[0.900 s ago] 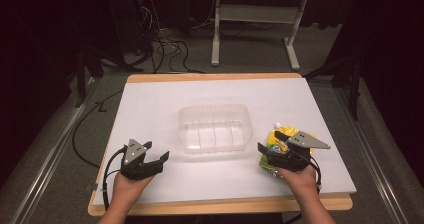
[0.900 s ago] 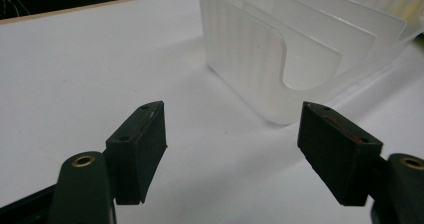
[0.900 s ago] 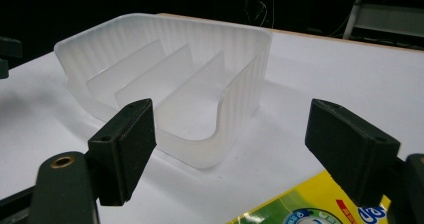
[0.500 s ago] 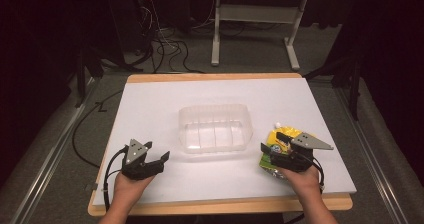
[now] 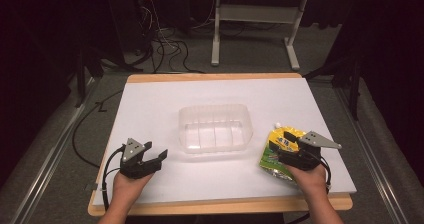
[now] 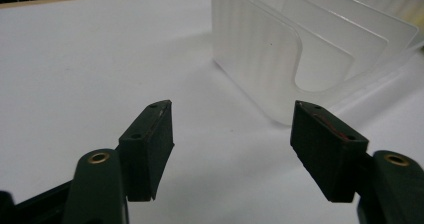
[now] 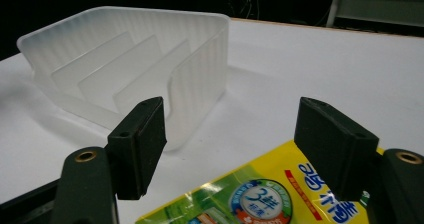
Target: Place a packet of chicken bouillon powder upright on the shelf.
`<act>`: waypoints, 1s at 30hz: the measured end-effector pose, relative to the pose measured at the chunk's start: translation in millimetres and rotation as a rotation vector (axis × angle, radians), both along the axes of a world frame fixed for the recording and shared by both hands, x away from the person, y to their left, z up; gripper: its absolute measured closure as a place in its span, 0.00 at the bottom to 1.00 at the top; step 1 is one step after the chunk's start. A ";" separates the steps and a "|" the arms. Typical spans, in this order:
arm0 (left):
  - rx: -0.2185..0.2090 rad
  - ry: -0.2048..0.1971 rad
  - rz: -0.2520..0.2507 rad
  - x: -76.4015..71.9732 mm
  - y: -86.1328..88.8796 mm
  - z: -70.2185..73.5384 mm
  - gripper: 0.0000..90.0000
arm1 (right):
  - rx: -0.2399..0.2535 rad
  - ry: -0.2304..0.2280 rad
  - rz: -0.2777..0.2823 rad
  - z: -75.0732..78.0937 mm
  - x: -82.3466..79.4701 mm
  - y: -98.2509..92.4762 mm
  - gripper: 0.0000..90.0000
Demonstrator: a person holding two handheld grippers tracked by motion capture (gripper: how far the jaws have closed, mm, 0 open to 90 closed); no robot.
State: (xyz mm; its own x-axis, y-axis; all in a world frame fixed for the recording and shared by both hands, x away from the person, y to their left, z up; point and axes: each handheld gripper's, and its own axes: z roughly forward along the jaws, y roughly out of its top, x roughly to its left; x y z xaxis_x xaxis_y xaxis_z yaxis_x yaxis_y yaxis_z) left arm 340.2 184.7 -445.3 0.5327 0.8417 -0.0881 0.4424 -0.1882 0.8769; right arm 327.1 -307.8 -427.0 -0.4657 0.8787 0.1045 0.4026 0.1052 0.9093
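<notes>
A yellow and green pouch with a white cap lies flat on the white table top at the right. My right gripper hovers over it, open. In the right gripper view the pouch lies below and between the spread jaws of that gripper, and the pads do not press on it. A clear ribbed plastic bin with dividers stands in the middle. My left gripper rests open at the front left with nothing in it. Its jaws point toward the bin's near corner.
In the right gripper view the bin stands just left of the pouch. The table's wooden front edge runs under both wrists. Cables and a desk frame lie on the dark floor beyond the far edge.
The right gripper has edged slightly to the right over the pouch. The left hand, the bin and the pouch have stayed where they were.
</notes>
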 end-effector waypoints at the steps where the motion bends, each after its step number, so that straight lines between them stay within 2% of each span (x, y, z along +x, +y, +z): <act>1: -0.004 0.005 0.001 0.2 0.2 0.4 0.39 | 0.001 0.005 -0.004 -0.3 0.4 -2.0 0.33; 4: -0.020 0.021 0.001 0.9 0.1 0.5 0.39 | -0.002 0.012 -0.018 -1.4 1.9 -7.8 0.34; 7: -0.024 0.013 0.003 1.2 0.0 1.4 0.35 | -0.010 0.026 -0.037 -3.0 4.6 -14.7 0.35; 11: -0.002 0.008 -0.004 1.1 -0.2 1.2 0.31 | -0.007 0.045 -0.067 -4.4 7.0 -24.9 0.36; 18: 0.036 -0.002 -0.010 0.5 -2.4 0.2 0.31 | -0.017 0.072 -0.123 -9.2 12.8 -45.3 0.36; 30: 0.051 -0.003 -0.028 0.0 -3.3 -0.6 0.31 | 0.033 0.110 -0.223 -15.7 17.2 -88.2 0.34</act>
